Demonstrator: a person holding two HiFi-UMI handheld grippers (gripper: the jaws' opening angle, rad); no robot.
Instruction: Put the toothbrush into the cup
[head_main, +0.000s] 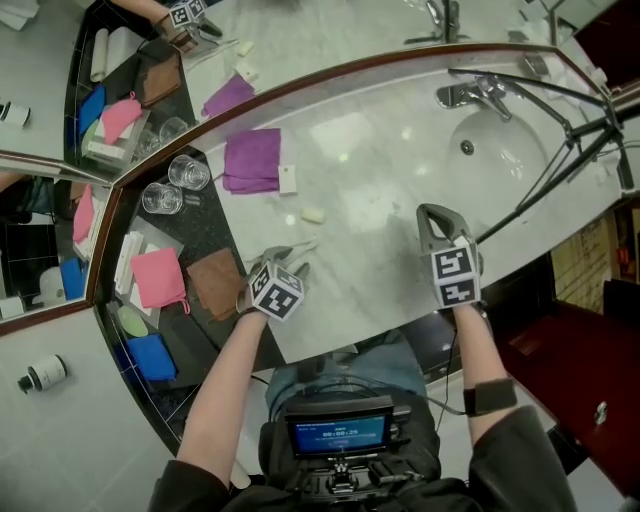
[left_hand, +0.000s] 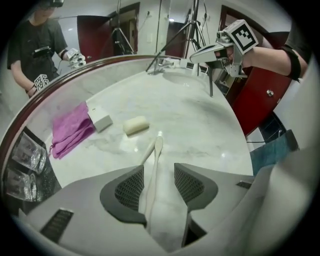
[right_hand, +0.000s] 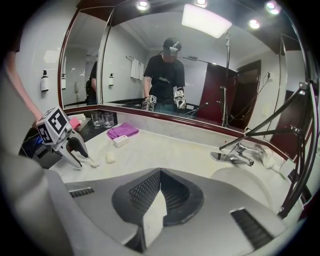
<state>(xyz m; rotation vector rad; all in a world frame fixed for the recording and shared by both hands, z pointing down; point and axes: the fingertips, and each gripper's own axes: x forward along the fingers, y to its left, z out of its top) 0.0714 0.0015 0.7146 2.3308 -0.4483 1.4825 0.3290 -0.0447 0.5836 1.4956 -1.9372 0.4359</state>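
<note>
A white toothbrush (left_hand: 156, 150) lies flat on the marble counter (head_main: 370, 200), its head pointing away from me. My left gripper (left_hand: 159, 168) is down over its handle. The jaws straddle the handle: it rests against the left pad with a gap to the right pad, so they are open. In the head view the left gripper (head_main: 290, 256) sits near the counter's front left edge. Two clear glass cups (head_main: 176, 184) stand upright on the dark tray to the left. My right gripper (head_main: 431, 213) hovers over the counter near the basin, shut and empty.
A purple cloth (head_main: 252, 158), a small white box (head_main: 287, 179) and a soap bar (head_main: 313, 214) lie beyond the toothbrush. The sink (head_main: 495, 150) with its faucet (head_main: 475, 95) is at right, crossed by black tripod legs (head_main: 560, 130). Pink (head_main: 158, 277) and brown cloths lie on the tray.
</note>
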